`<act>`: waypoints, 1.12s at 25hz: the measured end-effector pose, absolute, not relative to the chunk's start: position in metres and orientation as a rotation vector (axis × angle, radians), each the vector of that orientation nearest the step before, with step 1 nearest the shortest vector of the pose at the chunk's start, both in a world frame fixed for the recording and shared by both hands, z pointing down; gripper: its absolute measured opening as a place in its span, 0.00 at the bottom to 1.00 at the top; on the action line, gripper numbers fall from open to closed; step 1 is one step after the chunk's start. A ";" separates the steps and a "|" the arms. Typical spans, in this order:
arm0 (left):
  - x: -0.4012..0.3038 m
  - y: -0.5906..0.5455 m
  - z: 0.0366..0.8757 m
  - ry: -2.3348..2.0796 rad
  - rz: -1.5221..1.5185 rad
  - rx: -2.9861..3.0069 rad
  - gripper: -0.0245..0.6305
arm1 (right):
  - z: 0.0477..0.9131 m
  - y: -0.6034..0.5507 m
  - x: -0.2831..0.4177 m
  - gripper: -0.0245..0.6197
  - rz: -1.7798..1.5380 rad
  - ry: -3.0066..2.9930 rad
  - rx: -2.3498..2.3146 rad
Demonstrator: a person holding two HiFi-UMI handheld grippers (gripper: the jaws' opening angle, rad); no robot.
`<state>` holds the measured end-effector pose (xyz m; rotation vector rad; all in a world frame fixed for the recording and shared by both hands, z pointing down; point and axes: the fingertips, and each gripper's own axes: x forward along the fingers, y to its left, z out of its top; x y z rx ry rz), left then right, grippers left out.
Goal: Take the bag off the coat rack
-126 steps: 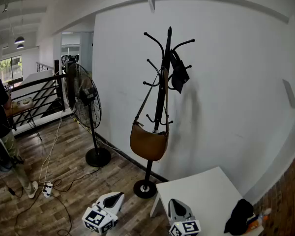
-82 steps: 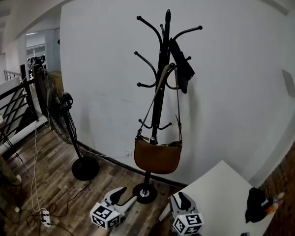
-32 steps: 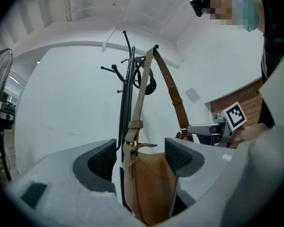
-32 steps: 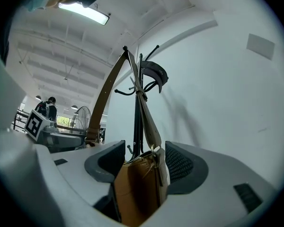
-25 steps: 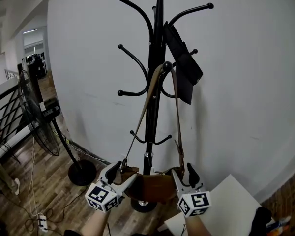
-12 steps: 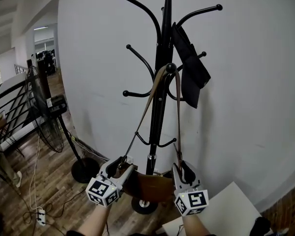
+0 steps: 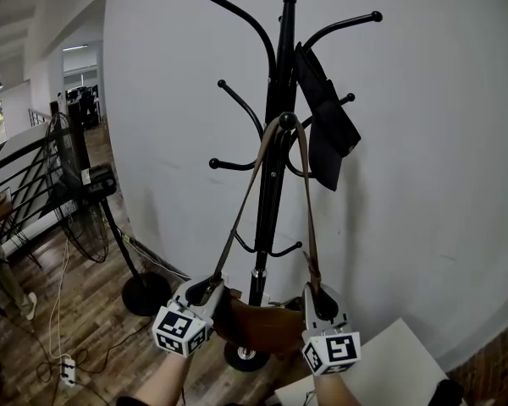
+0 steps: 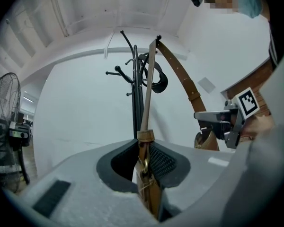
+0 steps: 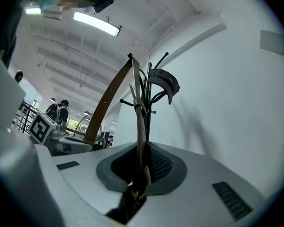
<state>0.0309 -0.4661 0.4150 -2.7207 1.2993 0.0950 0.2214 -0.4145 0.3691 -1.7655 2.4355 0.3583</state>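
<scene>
A brown leather bag (image 7: 258, 324) hangs by its strap (image 7: 306, 193) from a hook high on the black coat rack (image 7: 275, 142). My left gripper (image 7: 205, 290) is at the bag's left end. Its jaws are closing, and the pads press on the strap's lower end (image 8: 144, 148) by the brass ring. My right gripper (image 7: 315, 299) is at the bag's right end, also closing, with the other strap end (image 9: 139, 141) pinched between its pads. Both strap halves run taut up to the hook (image 8: 157, 38).
A black cloth item (image 7: 326, 129) hangs on a rack arm beside the strap. A standing fan (image 7: 102, 218) and a railing are at the left. Cables and a power strip (image 7: 68, 366) lie on the wood floor. A white table corner (image 7: 398, 349) is at lower right.
Both grippers rose from floor level to the two ends of the bag. In the last second their open jaws closed in on the strap ends.
</scene>
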 end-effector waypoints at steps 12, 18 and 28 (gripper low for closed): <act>0.022 -0.460 0.407 1.299 0.092 -2.728 0.11 | 0.370 -0.410 0.215 0.08 0.290 2.453 -1.763; 0.021 -0.457 0.400 1.270 0.106 -2.742 0.11 | 0.363 -0.406 0.213 0.08 0.289 2.438 -1.771; 0.016 -0.443 0.373 1.210 0.132 -2.722 0.11 | 0.337 -0.394 0.206 0.08 0.335 2.399 -1.775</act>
